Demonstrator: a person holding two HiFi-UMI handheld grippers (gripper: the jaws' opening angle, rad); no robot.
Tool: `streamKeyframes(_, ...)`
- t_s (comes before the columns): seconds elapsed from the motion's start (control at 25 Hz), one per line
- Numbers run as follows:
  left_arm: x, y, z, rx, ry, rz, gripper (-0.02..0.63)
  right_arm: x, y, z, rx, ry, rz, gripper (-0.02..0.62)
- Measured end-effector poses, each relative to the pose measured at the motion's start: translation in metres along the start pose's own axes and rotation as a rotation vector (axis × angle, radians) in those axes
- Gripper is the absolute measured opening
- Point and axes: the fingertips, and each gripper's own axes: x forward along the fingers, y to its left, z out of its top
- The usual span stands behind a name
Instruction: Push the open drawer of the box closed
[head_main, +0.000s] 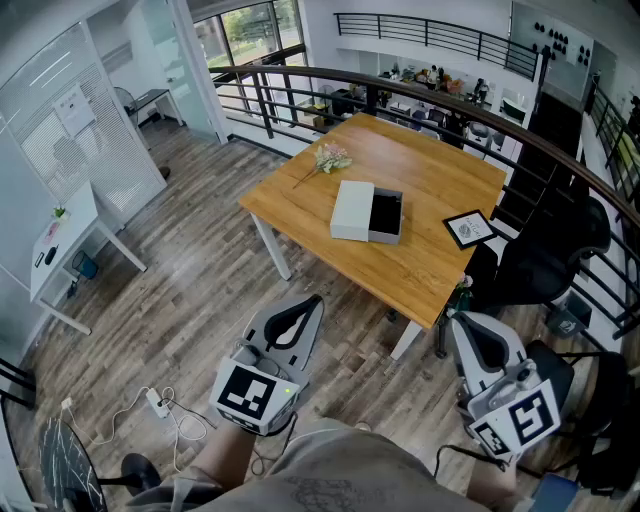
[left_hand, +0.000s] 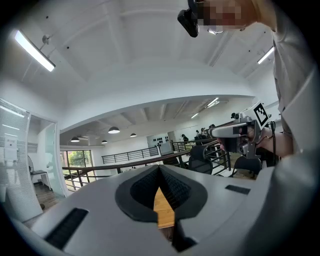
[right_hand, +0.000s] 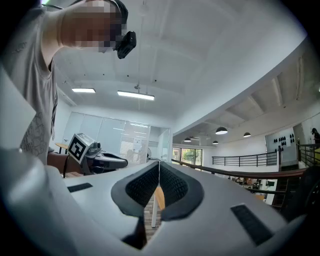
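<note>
Box (head_main: 353, 210) on far table (head_main: 430, 180), drawer (head_main: 386, 216) open to right; L gripper (head_main: 308, 303) & R gripper (head_main: 458, 322) near, well apart from box; both pressed together, empty.

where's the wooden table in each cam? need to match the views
Head view: table upper centre, seen whole, with the box on it.
Left gripper view: orange sliver low centre, just below the closed fingers.
Right gripper view: orange sliver above a white leg, low centre, below the closed fingers.
Shared landmark: curved railing.
</note>
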Motion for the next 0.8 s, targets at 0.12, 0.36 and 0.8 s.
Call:
streamKeyframes(0.12,0.000,0.000,0.000,0.004,-0.003,0.009,0.015,0.001,-0.002,-0.004,-0.013,0.011,-0.005,0.034)
streamKeyframes(0.36,0.004,-0.002,-0.001,-0.004,-0.005,0.003,0.015,-0.001,-0.007,-0.010,-0.022,0.028,-0.009,0.034)
streamKeyframes(0.8,0.016,-0.001,-0.005,-0.020,0.002,-0.005,0.015,0.014,-0.015,-0.020,-0.050,0.072,-0.016,0.034)
